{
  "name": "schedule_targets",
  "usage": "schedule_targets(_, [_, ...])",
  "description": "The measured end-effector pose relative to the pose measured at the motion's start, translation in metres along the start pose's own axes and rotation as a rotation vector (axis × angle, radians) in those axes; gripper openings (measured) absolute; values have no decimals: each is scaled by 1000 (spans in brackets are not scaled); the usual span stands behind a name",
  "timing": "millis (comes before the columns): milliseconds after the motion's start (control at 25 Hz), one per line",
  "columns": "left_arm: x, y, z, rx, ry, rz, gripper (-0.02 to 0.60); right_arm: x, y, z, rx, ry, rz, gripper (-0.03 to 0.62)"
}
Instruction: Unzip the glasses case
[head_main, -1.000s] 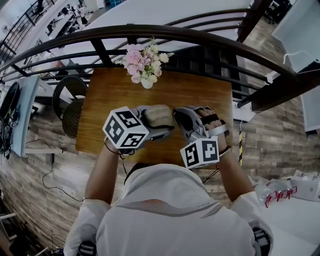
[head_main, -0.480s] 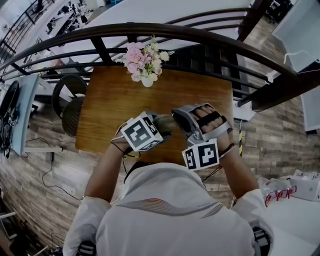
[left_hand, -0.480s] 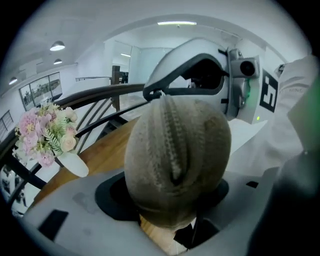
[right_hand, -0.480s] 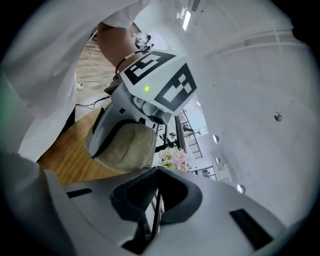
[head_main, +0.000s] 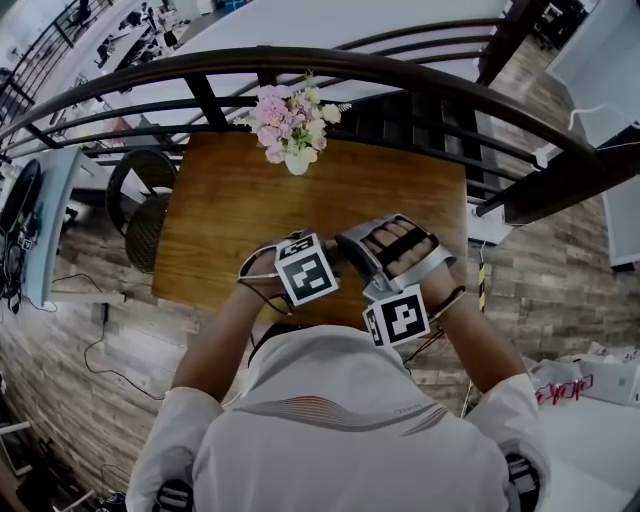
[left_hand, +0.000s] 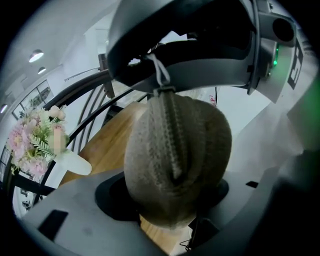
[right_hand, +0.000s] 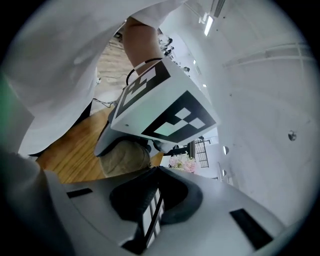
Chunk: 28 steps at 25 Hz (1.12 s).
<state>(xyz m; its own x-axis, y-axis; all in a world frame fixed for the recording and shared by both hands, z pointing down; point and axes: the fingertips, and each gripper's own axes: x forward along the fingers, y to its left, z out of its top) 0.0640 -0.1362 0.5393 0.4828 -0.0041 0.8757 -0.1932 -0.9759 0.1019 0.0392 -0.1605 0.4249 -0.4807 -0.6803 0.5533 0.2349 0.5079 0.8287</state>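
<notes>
Left gripper view: left fingers (left_hand: 75, 210) grip glasses case (left_hand: 177, 160), right fingers (left_hand: 200, 70) pinch zip-cord (left_hand: 159, 70).

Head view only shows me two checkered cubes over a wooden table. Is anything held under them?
Observer: Yes. The left gripper view shows the left gripper clamped on a woven beige glasses case.
Operator: And the other one?
Observer: The right gripper is shut on the case's white pull cord, at the top of the zipper.
Operator: Is it open yet?
Observer: No, the zipper looks closed along the stretch that shows.
</notes>
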Motion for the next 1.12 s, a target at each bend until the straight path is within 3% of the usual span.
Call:
schedule_targets(80, [-1,6,4,-11,-49,34,288,1,-2,0,27,0,-2,54])
schedule_targets(200, [-3,19,18,-68,-193,83,288,1,-14,-8,107,14,-37,86])
schedule_targets(360, [-20,29,28,-149,-311,131,288,0,-31,-38,246,64,-112,126])
schedule_targets(520, [-49,52,40,-184,-477,307,288,-11,-54,-85,654,56,-236,83])
schedule_targets(680, [-103,78,48,-292,-725,475,288,-28,-66,-124,1034,14,-351,51])
schedule_targets(960, [-193,107,28,-423,-979,701,288,-47,-47,-184,1428,-4,-491,51])
schedule_targets(1120, [-215,115,10,-487,-1017,765,288,-62,-34,-203,1507,24,-560,51])
